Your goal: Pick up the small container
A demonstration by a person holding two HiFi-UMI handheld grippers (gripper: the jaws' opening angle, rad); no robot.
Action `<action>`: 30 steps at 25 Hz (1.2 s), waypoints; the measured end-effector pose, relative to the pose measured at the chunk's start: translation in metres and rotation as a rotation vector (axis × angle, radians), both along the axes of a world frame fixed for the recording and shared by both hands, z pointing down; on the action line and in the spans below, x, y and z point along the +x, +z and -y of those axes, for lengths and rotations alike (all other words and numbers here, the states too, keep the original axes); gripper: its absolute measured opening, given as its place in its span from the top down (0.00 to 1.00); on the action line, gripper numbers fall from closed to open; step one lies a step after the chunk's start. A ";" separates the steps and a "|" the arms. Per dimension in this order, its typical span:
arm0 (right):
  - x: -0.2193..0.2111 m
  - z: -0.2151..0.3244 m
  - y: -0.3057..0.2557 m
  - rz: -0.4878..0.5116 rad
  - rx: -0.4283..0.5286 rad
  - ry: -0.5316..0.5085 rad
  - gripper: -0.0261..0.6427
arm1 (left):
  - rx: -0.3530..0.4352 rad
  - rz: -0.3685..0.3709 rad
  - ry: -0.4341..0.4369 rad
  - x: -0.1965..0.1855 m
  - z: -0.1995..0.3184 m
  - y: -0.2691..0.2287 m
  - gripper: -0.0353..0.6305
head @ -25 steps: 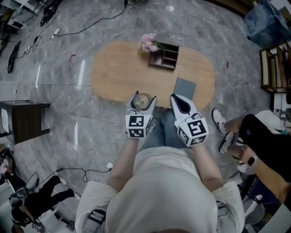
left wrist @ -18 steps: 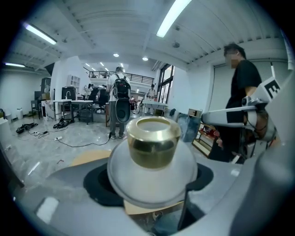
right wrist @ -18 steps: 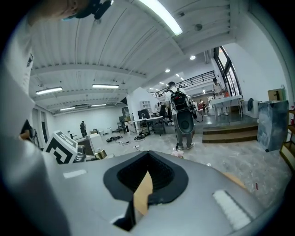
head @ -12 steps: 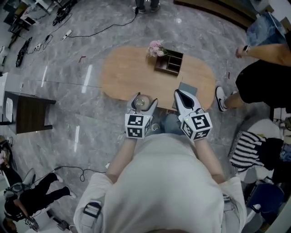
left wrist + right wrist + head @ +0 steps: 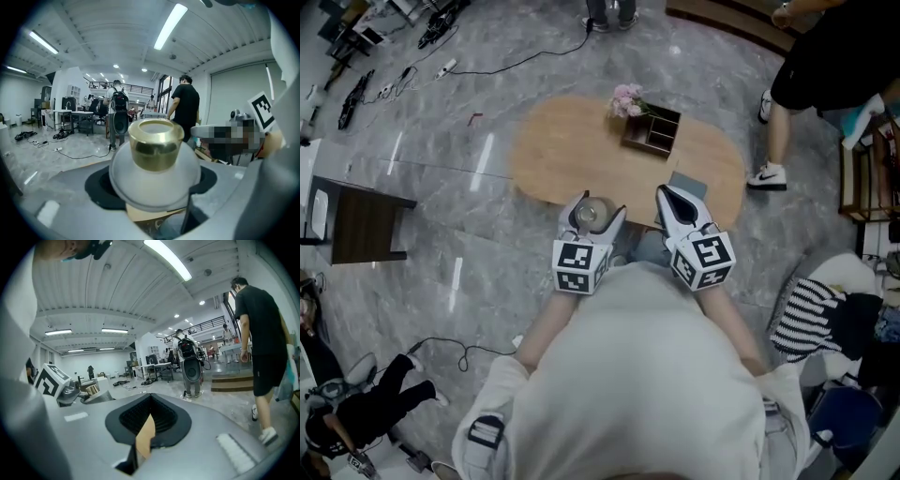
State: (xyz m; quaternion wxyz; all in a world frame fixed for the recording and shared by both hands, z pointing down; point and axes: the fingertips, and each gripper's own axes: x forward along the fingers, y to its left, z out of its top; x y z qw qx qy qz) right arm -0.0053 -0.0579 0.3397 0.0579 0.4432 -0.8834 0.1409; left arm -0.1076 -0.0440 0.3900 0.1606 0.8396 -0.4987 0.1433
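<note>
Left gripper (image 5: 592, 212) clamped on the small container (image 5: 155, 164), at the near edge of the oval wooden table (image 5: 553, 150) | right gripper (image 5: 140, 439) jaws together, nothing between | container: round frosted-white body, shiny gold cap (image 5: 156, 143) | its base hidden behind the jaws

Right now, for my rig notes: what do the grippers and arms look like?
Left gripper and right gripper match: pale grey moulded fingers with black ribbed pads, each backed by a white cube printed with black square markers. The arms emerge from short sleeves of a cream shirt.
</note>
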 end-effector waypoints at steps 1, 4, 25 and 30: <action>-0.001 0.000 0.000 0.003 -0.001 -0.003 0.96 | 0.004 0.004 0.000 0.000 0.000 -0.001 0.43; -0.002 -0.001 0.002 0.009 -0.005 -0.014 0.96 | 0.010 0.001 0.001 0.000 0.000 -0.002 0.43; 0.010 0.001 0.012 -0.032 -0.045 0.044 0.97 | 0.002 -0.014 0.000 0.006 0.007 -0.001 0.43; 0.009 0.005 0.008 -0.027 -0.036 0.040 0.97 | 0.007 -0.014 -0.010 0.004 0.011 -0.004 0.43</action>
